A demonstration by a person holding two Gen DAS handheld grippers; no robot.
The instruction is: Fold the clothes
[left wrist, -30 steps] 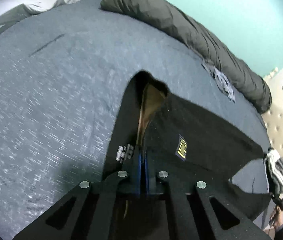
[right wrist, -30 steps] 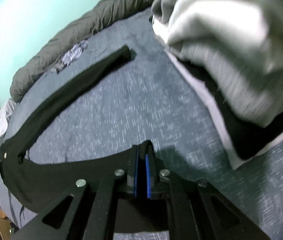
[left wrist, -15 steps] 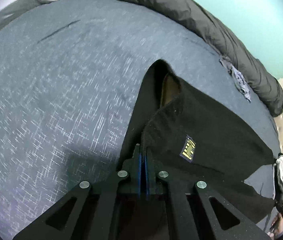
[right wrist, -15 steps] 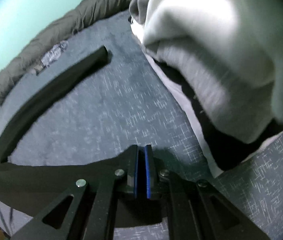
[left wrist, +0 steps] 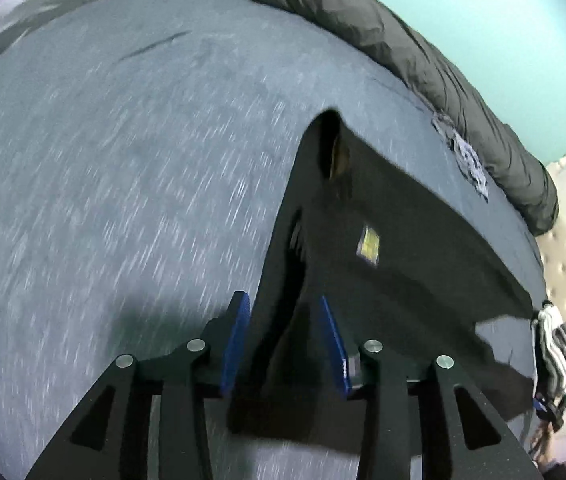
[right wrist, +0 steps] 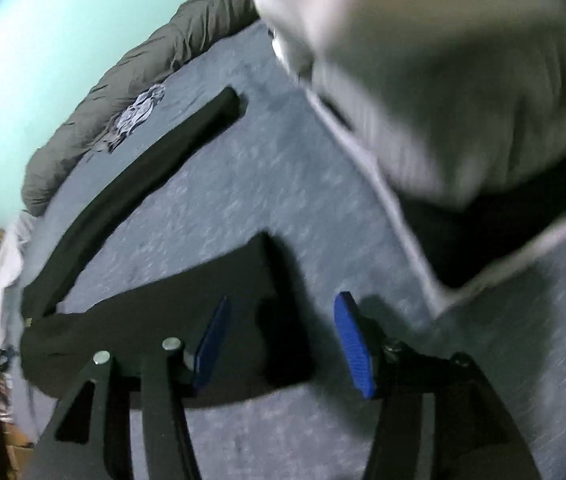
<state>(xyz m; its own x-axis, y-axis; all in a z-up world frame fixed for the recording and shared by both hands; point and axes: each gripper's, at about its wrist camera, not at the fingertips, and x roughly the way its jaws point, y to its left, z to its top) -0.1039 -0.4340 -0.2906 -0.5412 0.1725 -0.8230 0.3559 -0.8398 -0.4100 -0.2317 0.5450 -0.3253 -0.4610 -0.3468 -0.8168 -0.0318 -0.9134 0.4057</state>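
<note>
- Left gripper (left wrist: 285,332): jaws opening, blue pads apart; edge of black garment (left wrist: 383,264) between them, not pinched.
- Right gripper (right wrist: 281,330): jaws opening, wider gap; garment corner (right wrist: 187,300) lies between the pads, nearer the left one, not gripped.
- Black garment spread flat on blue-grey bedsheet (left wrist: 103,184); long leg (right wrist: 135,184) stretched toward the dark rolled duvet (left wrist: 423,68) at far edge.
- Small crumpled grey cloth (left wrist: 469,160) just beside the duvet.
- Wide bare sheet left of the garment in left view.
- Pile of pale clothes (right wrist: 443,80) crowds the right side in right view; blurred.
</note>
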